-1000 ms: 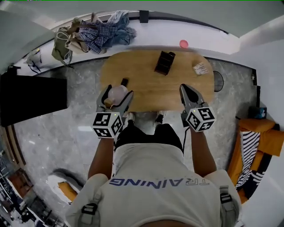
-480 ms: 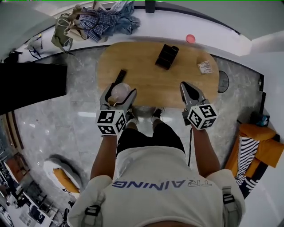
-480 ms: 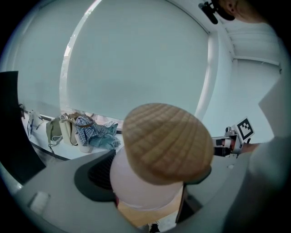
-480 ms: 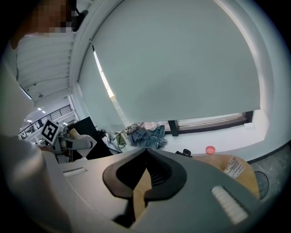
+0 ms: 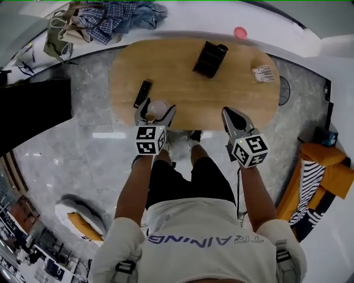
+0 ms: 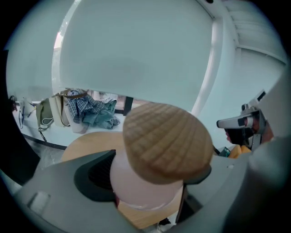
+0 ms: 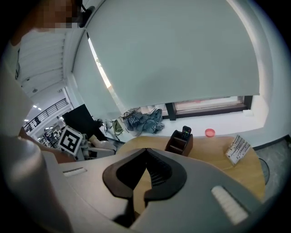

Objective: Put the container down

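The container's [image 6: 157, 150] underside is hidden behind the left gripper's [image 5: 156, 115] grey jaws, so no view shows whether it touches the wood or hangs just above it. Only its ribbed wooden lid [image 6: 167, 140] and a band of pale pink body are visible, and the contents cannot be made out. The left jaws pinch the pink body from both sides. In the head view the container sits at the near left edge of the oval wooden table [image 5: 193, 105], just beyond the near end of a black remote [image 5: 142, 94]. The right gripper [image 7: 146, 152] is over the near right edge, well apart from the left one. Its dark pads are pressed together at the tips, with nothing between them, and a thin slit lower down shows only tabletop. The person's legs and shoes are partly cut off by the table's near edge. At the far middle of the table stands a dark organizer box [image 5: 210, 59] holding a dark handset whose details are too small to tell. A white printed packet [image 5: 263, 73] lies far right, its print unreadable. Beyond the table, on a white ledge, are a small pink round thing [image 5: 239, 32], a heap of blue checked clothes [image 5: 119, 14] and an olive bag [image 5: 57, 36]. The floor [image 5: 83, 160] is grey marble. A black panel [image 5: 30, 113] stands at the left, cut by the frame, and an orange seat with a striped cushion [image 5: 312, 182] is at the right.
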`<state>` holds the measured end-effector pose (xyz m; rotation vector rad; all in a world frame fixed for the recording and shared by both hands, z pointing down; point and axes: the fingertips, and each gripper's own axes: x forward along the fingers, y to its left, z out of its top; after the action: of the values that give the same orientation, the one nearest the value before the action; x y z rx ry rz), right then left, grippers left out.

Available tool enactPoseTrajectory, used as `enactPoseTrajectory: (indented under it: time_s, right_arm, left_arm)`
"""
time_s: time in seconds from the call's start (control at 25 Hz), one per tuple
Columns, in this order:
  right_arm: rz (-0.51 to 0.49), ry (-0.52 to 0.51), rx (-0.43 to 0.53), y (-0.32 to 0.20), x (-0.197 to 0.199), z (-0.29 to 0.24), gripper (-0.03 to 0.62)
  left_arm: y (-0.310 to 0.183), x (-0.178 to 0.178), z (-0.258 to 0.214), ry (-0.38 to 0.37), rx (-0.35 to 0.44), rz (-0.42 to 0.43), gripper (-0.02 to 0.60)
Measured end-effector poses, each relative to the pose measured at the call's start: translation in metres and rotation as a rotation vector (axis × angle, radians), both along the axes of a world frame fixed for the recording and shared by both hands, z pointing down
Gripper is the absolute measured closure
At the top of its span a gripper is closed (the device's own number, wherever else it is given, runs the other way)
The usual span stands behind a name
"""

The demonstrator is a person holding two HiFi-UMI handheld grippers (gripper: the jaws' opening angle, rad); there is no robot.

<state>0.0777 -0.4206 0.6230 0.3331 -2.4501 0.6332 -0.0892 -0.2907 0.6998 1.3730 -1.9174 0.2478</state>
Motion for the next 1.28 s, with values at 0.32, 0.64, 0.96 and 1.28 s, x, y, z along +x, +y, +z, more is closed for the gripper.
enactPoseTrajectory:
  time_s: [0.32,0.64,0.96,1.28]
  right_arm:
    - [0.018,0.021,-0.038,-0.011,-0.02,0.069,0.58]
    - [0.002,0.054,-0.088,-0.007,-0.02,0.117,0.58]
    - [0.04,0.089,-0.132,-0.019,0.015,0.138,0.58]
    - [0.012,0.096,-0.121,-0.012,0.02,0.135,0.58]
  left_arm:
    - [-0.026,0.01,0.117,0.006,-0.122,0.12,0.175]
    - [-0.063,0.032,0.198,-0.031,-0.191,0.25,0.175]
    - [-0.083,0.047,0.23,-0.042,-0.258,0.286,0.175]
    - [-0.081,0.048,0.239,-0.079,-0.294,0.297,0.175]
